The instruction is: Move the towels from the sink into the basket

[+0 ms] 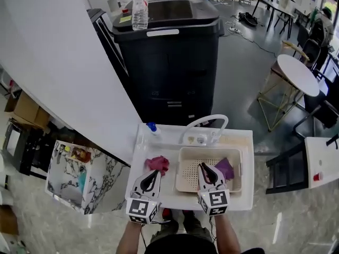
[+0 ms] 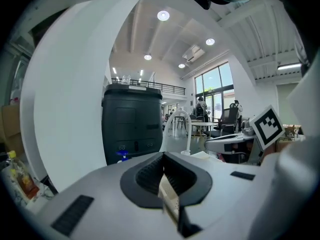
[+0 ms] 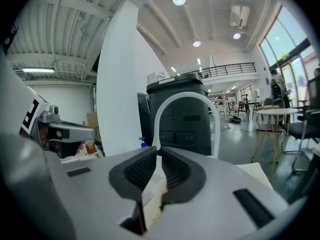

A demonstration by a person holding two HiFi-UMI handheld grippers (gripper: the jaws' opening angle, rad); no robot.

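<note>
A pink towel (image 1: 158, 164) lies crumpled in the left part of the white sink (image 1: 175, 199). A purple towel (image 1: 224, 168) lies in the beige perforated basket (image 1: 184, 187) on the sink's right side. My left gripper (image 1: 153, 174) hovers just in front of the pink towel, and in the left gripper view (image 2: 162, 158) its jaws meet at the tips with nothing between them. My right gripper (image 1: 203, 168) hangs over the basket, left of the purple towel. Its jaws (image 3: 159, 151) are also together and hold nothing.
A white arched faucet (image 1: 207, 123) stands behind the basket, with a blue-capped bottle (image 1: 152, 127) at the sink's back left. Behind the sink is a tall black machine (image 1: 169, 57) with a water bottle (image 1: 140, 9) on top. A white wall panel (image 1: 69, 78) runs along the left.
</note>
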